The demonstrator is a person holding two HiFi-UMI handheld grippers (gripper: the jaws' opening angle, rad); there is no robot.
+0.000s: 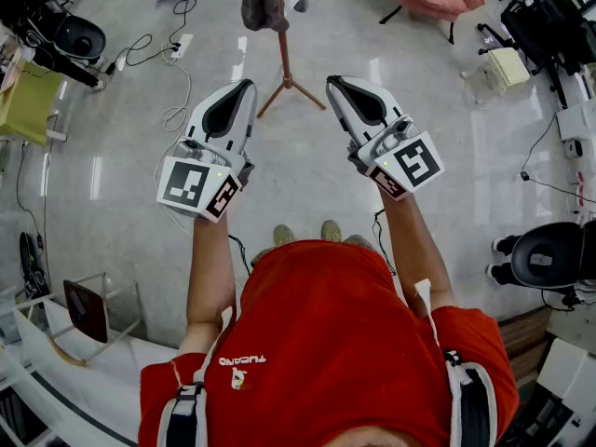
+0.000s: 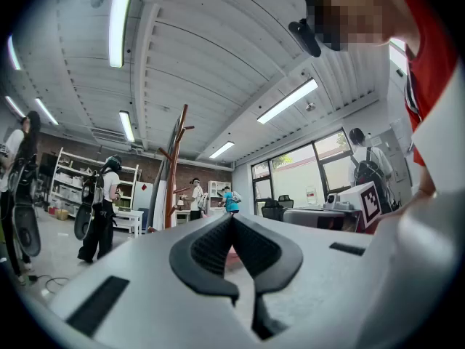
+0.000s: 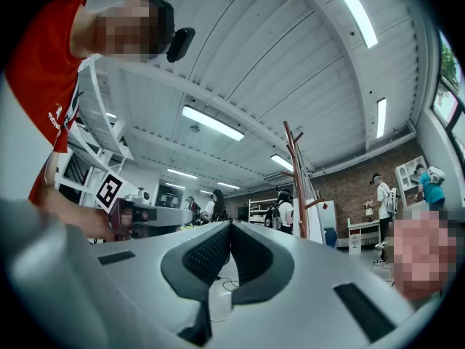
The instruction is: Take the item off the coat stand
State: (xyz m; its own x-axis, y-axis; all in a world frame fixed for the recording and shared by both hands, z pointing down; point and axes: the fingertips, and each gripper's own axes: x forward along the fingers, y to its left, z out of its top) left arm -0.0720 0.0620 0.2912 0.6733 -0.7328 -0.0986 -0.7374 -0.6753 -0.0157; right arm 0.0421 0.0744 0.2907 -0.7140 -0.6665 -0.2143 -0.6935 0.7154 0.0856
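a dark grey fabric bag is seen hung on the reddish-brown wooden coat stand; the left claw and right claw are held short of the stand, both pressed together and empty, seemingly readied for a reach

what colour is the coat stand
The coat stand is reddish-brown; it shows best in the left gripper view.

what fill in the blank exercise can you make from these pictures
1. The left hand-held gripper and the right hand-held gripper both have their jaws ____, with nothing between them.
2. The dark grey soft item hangs on the reddish-brown wooden ____, touched by neither gripper.
3. The short-sleeved shirt at the bottom of the head view is ____.
Missing words: shut; coat stand; red.
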